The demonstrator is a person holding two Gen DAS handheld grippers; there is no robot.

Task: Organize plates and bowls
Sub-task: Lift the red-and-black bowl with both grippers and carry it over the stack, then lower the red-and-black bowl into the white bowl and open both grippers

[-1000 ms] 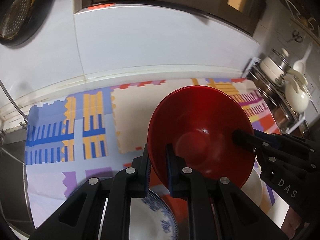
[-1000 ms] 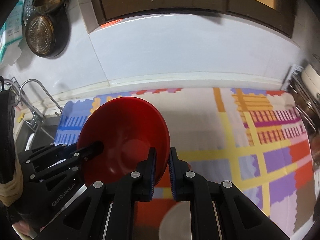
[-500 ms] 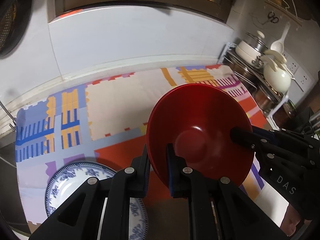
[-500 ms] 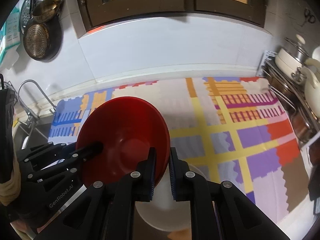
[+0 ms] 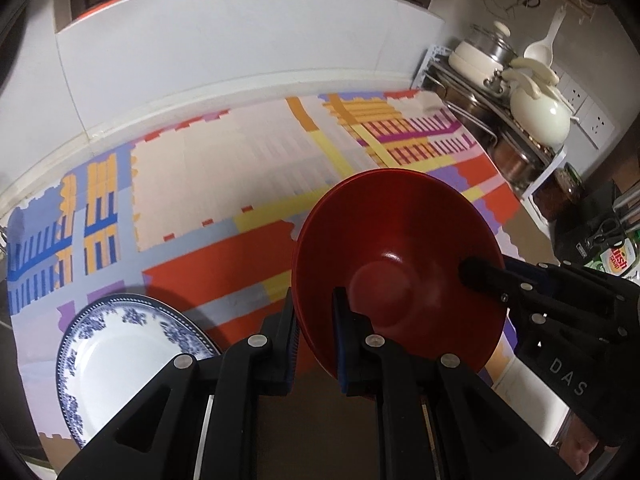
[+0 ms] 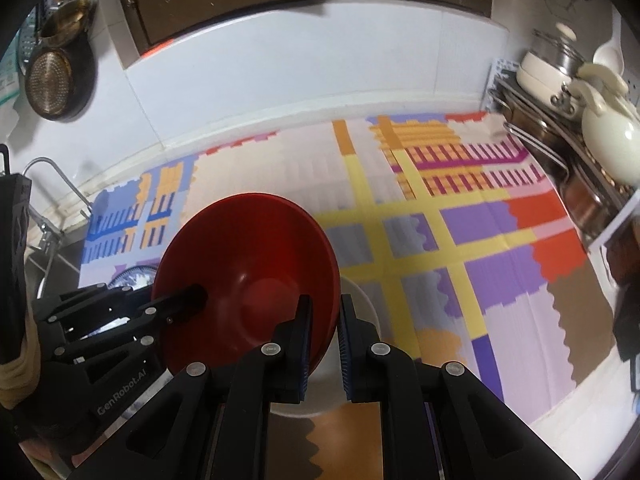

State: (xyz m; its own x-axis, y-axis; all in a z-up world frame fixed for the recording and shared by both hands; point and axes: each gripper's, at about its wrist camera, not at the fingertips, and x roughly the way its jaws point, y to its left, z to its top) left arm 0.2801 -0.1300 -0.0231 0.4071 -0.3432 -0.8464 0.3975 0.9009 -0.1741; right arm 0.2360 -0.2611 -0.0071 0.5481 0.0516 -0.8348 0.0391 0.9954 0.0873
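**Sam:** Where is the red bowl [image 5: 396, 264] right now?

**Me:** I hold it up in the air, over the bright mat on the worktop [image 5: 248, 176]. My left tool [image 5: 315, 332] is pinched on the near rim of the bowl. My right tool [image 6: 322, 334] is pinched on the rim at the other side. It looks like two red bowls stacked, but I can't be sure.

**Sam:** What is under the bowl?

**Me:** A white dish [image 6: 360, 304] sits just below the bowl, mostly hidden by it. A blue and white plate [image 5: 120, 356] lies to the left of the bowl, near the worktop's front edge.

**Sam:** What could go wrong?

**Me:** Each tool grips only a thin bit of rim. The bowl is smooth and tilted. If one tool pulls away from the other, I think the rim could slip out and the bowl would drop onto the white dish. That could chip it.

**Sam:** Anything else?

**Me:** The pot rack [image 5: 504, 120] stands far right of the bowl. If I swing too far that way, I could bump it.
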